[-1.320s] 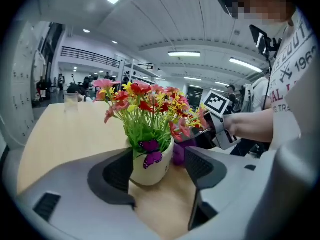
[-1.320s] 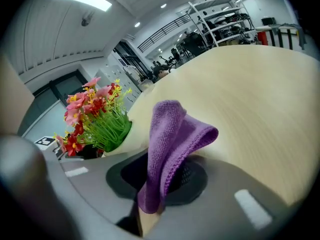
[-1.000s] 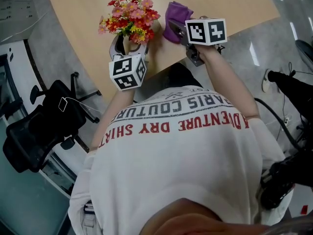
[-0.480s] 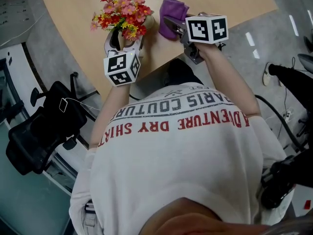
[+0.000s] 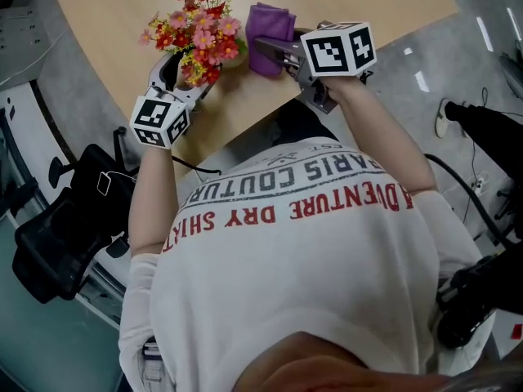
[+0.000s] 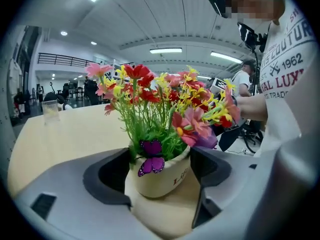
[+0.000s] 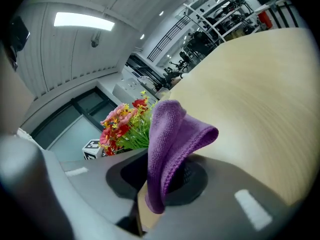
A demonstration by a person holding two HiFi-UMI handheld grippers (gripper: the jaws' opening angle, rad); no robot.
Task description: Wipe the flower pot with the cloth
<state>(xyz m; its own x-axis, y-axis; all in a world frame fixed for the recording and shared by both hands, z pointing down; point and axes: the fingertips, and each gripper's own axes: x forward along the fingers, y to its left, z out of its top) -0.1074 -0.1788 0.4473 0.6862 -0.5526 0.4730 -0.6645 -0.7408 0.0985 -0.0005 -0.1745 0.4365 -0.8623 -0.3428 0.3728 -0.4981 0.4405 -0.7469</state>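
Wipe about to begin: my left gripper (image 6: 159, 165) has its jaws clasped on the flower pot (image 6: 162, 180) near the table (image 6: 65, 134) edge, my right gripper (image 7: 165, 176) has its jaws clenched on the purple cloth (image 7: 172, 134) just beside it, and next the cloth must meet the pot's wall.

In the head view the left tongs (image 5: 189, 70), clamped on the pot (image 6: 160, 176), have pivoted about it. Their cube (image 5: 159, 121) has swung toward 9 o'clock and rolled, so they now point to 1 o'clock, not 12. The right tongs (image 5: 274, 54) have turned. Their own cube (image 5: 339, 49) has drawn back from the cloth (image 5: 270, 24) toward 3 o'clock, baring the tong arms between.
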